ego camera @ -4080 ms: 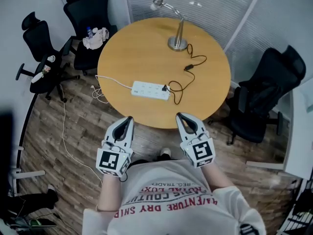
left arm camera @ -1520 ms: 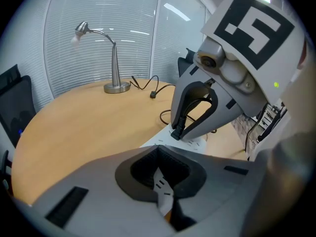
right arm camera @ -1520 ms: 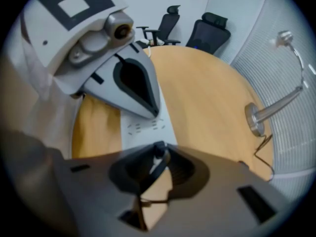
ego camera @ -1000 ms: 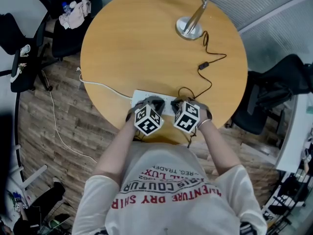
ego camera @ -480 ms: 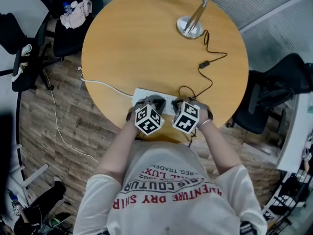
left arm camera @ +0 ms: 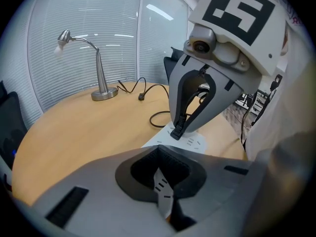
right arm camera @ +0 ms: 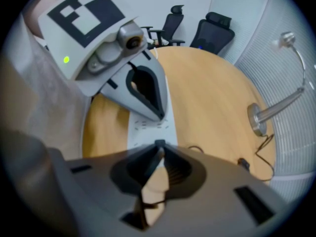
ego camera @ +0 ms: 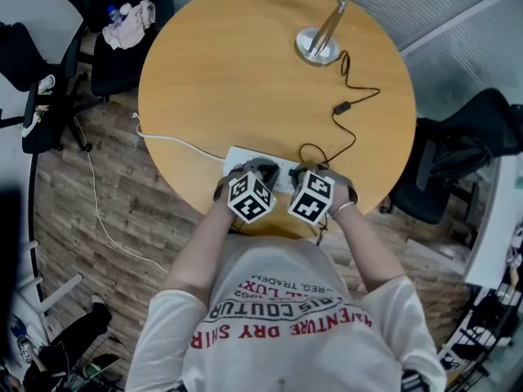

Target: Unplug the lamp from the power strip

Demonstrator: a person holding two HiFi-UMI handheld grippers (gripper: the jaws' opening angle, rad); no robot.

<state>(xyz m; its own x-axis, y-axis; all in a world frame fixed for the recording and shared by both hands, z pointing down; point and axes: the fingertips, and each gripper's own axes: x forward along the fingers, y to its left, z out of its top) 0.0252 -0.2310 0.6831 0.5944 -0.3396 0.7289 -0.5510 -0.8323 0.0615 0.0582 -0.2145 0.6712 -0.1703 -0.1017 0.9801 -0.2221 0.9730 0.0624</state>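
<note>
On the round wooden table (ego camera: 245,72), the white power strip (ego camera: 237,158) lies near the front edge. The lamp (ego camera: 317,46) stands at the far side, and its black cord (ego camera: 353,133) runs back to the strip. My left gripper (ego camera: 252,170) is shut, with its tips resting on the strip (right arm camera: 143,132). In the left gripper view, my right gripper (left arm camera: 177,132) points steeply down. Its jaws have just been closing and now pinch the lamp's black plug (left arm camera: 179,127), which still sits in the strip (left arm camera: 195,143). In the head view, the marker cubes hide the plug.
The strip's white cable (ego camera: 172,144) runs off the table's left edge to the floor. Black office chairs stand at the right (ego camera: 466,145) and at the back left (ego camera: 114,51). An inline switch (ego camera: 340,107) sits on the lamp cord. The table edge is right at the person's body.
About four seconds ago both grippers hung in front of the table; now they are down on the power strip. Over the last second they hardly moved.
</note>
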